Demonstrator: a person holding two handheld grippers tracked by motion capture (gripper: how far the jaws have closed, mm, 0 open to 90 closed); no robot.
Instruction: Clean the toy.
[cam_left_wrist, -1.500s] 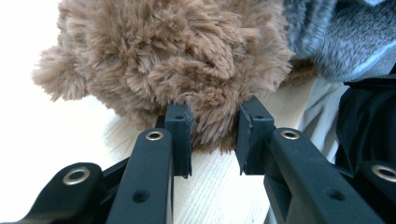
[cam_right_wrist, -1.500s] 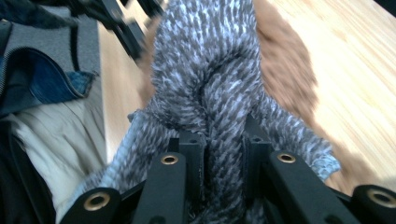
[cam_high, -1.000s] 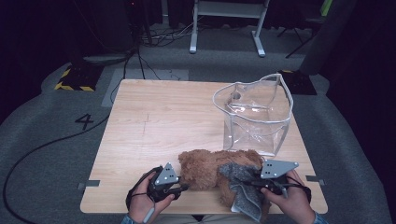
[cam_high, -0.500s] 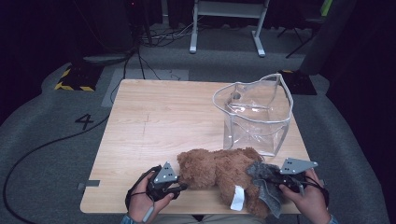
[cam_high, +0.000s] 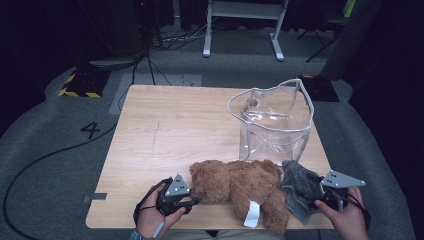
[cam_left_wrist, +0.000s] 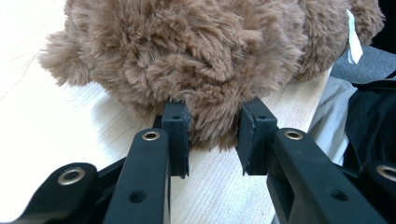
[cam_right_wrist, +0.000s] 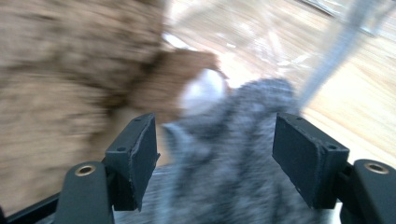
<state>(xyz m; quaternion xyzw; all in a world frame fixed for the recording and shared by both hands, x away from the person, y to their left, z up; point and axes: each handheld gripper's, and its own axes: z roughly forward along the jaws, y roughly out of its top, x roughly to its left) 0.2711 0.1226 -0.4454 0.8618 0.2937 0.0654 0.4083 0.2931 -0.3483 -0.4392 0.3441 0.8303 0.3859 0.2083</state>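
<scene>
The left gripper (cam_left_wrist: 212, 140) pinches the fur of the brown teddy bear (cam_high: 240, 186), probably to keep it in place. The right gripper (cam_right_wrist: 215, 161) has just been opening; the grey cloth (cam_right_wrist: 233, 186) lies loose between its spread jaws, beside the bear

We see a brown plush teddy bear (cam_high: 240, 185) lying on its side along the table's near edge, white tag showing; a crumpled grey cloth (cam_high: 300, 187) touches its right end.
</scene>
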